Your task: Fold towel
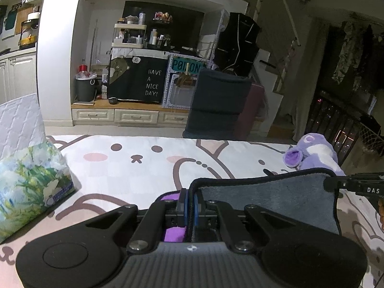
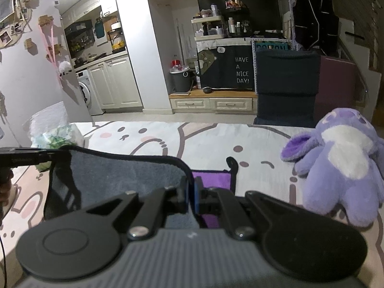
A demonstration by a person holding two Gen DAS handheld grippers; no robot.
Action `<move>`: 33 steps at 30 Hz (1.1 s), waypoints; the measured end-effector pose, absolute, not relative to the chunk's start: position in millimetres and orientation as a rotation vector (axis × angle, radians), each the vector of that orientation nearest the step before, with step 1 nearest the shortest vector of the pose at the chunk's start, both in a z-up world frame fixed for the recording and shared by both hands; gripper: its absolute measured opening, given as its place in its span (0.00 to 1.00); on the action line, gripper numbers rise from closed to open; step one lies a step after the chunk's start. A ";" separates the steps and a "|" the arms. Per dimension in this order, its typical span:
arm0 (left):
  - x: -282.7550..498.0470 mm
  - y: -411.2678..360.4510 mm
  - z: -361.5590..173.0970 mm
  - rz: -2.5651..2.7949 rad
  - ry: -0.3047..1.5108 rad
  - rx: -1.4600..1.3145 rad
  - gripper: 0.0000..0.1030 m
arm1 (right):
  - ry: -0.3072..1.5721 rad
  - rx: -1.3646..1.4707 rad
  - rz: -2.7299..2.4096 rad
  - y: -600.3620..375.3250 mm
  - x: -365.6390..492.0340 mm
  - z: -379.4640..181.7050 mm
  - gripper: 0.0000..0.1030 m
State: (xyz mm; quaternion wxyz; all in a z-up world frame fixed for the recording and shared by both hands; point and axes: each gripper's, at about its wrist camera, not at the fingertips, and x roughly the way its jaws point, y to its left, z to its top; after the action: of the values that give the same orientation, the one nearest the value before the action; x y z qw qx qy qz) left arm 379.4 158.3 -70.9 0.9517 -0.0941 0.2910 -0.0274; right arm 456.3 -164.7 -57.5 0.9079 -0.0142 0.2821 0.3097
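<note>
A grey towel with a black hem and a purple other side is held up over the bed between both grippers. My left gripper is shut on its left corner; purple cloth shows below the fingers. My right gripper is shut on the other top corner of the towel, with a purple part beyond it. The right gripper shows at the right edge of the left wrist view. The left gripper shows at the left edge of the right wrist view.
The bed sheet has a cartoon cat print. A floral tissue pack lies at the left. A purple plush toy sits at the right. A dark chair stands past the bed's far edge.
</note>
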 end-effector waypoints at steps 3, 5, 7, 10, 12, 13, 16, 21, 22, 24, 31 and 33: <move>389.2 161.0 -70.3 -0.055 0.592 -0.191 0.05 | 0.582 -0.036 0.630 -160.9 465.4 -58.4 0.05; 392.3 162.0 -70.4 -0.055 0.594 -0.189 0.05 | 0.582 -0.036 0.626 -159.0 470.3 -58.8 0.05; 399.0 164.3 -70.2 -0.054 0.595 -0.185 0.05 | 0.583 -0.036 0.620 -156.9 475.7 -59.6 0.05; 407.7 166.5 -71.5 -0.054 0.598 -0.182 0.05 | 0.589 -0.028 0.611 -155.3 484.4 -61.2 0.05; 412.9 167.9 -73.4 -0.051 0.601 -0.179 0.05 | 0.591 -0.032 0.603 -154.1 489.1 -62.2 0.05; 415.8 168.3 -74.2 -0.048 0.604 -0.178 0.05 | 0.592 -0.034 0.601 -152.9 491.4 -62.8 0.05; 423.3 170.5 -77.7 -0.038 0.609 -0.180 0.05 | 0.592 -0.040 0.598 -149.2 496.6 -64.3 0.05; 432.1 171.1 -88.6 -0.034 0.638 -0.181 0.05 | 0.609 -0.044 0.594 -142.3 505.5 -71.8 0.05; 432.9 170.6 -90.7 -0.035 0.644 -0.180 0.05 | 0.616 -0.045 0.591 -140.9 508.7 -72.9 0.05; 435.7 169.9 -95.4 -0.035 0.656 -0.178 0.05 | 0.627 -0.049 0.582 -139.2 510.9 -76.2 0.05; 444.7 170.4 -108.7 -0.006 0.693 -0.184 0.05 | 0.656 -0.060 0.552 -130.8 520.2 -88.0 0.06; 445.6 169.5 -107.3 -0.008 0.686 -0.189 0.05 | 0.664 -0.056 0.542 -131.0 522.5 -90.6 0.06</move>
State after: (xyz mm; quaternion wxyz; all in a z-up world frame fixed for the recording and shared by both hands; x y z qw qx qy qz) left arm 445.6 169.5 -107.3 0.9373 -0.0927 0.3358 -0.0041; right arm 522.5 -131.0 -90.6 0.9093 -0.0274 0.3217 0.2625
